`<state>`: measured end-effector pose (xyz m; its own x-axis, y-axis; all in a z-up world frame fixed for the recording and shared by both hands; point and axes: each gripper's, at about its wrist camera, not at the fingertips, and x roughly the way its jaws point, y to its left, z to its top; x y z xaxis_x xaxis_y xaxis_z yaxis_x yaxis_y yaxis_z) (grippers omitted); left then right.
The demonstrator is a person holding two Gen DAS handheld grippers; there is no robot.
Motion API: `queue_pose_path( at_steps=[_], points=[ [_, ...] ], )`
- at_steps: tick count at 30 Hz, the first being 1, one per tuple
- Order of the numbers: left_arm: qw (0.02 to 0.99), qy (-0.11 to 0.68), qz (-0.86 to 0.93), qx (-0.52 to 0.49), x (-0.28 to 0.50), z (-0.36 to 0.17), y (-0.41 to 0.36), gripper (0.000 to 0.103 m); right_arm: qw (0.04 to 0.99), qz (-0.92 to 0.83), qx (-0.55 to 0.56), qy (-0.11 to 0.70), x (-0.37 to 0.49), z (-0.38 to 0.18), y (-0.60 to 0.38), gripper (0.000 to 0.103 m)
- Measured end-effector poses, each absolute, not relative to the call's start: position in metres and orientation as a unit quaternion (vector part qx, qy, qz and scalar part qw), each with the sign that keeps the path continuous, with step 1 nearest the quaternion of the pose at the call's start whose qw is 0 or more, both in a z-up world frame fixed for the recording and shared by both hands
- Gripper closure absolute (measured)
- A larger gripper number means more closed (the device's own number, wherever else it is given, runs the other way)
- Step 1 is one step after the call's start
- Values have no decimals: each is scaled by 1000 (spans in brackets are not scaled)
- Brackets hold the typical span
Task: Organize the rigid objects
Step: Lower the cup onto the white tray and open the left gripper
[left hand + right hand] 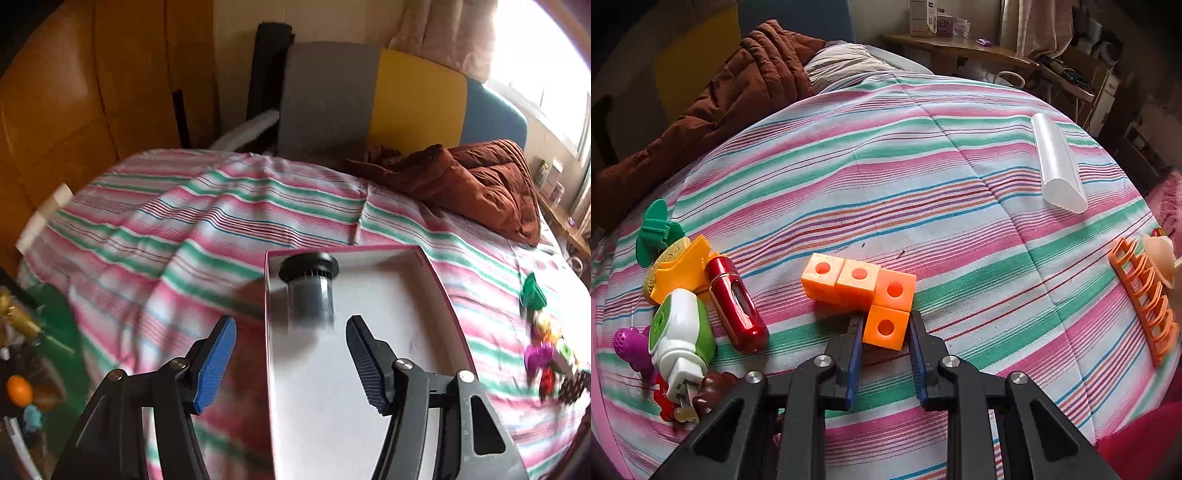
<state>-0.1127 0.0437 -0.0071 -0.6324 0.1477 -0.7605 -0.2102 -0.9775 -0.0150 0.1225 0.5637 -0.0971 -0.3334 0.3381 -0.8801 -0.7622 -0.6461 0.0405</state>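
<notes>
Bed (923, 177) with a striped sheet in pink, green and white is carrying everything we are listing; a brown quilt (476, 181) is lying bunched at its far end.

Left view: we are holding the left tool (291, 363) with its fingers wide apart, gripping nothing, above the near edge of a white box (424, 280) with pink sides that is sitting on the bed. A dark jar (312, 291) with a black cap is lying inside the box at its far left corner, blurred. Small toys are showing as a blur at the right edge of this view.

Right view: we are holding the right tool (886, 332) low over the sheet, its fingers clamped on the nearest cube of the orange blocks (858, 284). These are four joined cubes in an L, each with a round hole on top, resting mid-bed.

Also on the bed, right view:
- red capsule (737, 304), lying left of the blocks, near them;
- green-and-white plug (681, 341), touching the capsule's left side;
- yellow piece (681, 271) and green disc (653, 230), behind the plug;
- purple toy (629, 347), at the left edge;
- clear tube (1058, 164), lying far right, well apart from the blocks;
- orange rack (1143, 295), at the right edge.
</notes>
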Motion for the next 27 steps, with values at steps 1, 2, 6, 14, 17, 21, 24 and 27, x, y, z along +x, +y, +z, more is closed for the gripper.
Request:
queue_pose_path(
  at_steps=[1,2,6,14,17,21,24,27],
  points=[
    [93,43,906,-411,-101,-4,44,40,353,784,-457,229,122,-97,563,80],
    [91,48,909,-404,-89,-1,45,40,353,785,-456,228,123,-97,563,80],
    [103,57,913,-390,-53,4,50,40,360,789,-446,223,124,-96,561,80],
    [114,62,914,-385,-22,1,52,40,366,790,-437,227,125,-95,556,80],
    [115,58,911,-392,-17,-2,52,40,366,789,-432,239,127,-94,556,80],
    [114,51,910,-396,-13,-5,47,40,362,789,-427,251,129,-92,556,80],
    [113,49,910,-396,-11,-6,44,40,360,790,-428,251,129,-92,554,80],
    [114,47,908,-400,-11,-8,42,40,358,791,-433,244,126,-92,552,80]
  ],
)
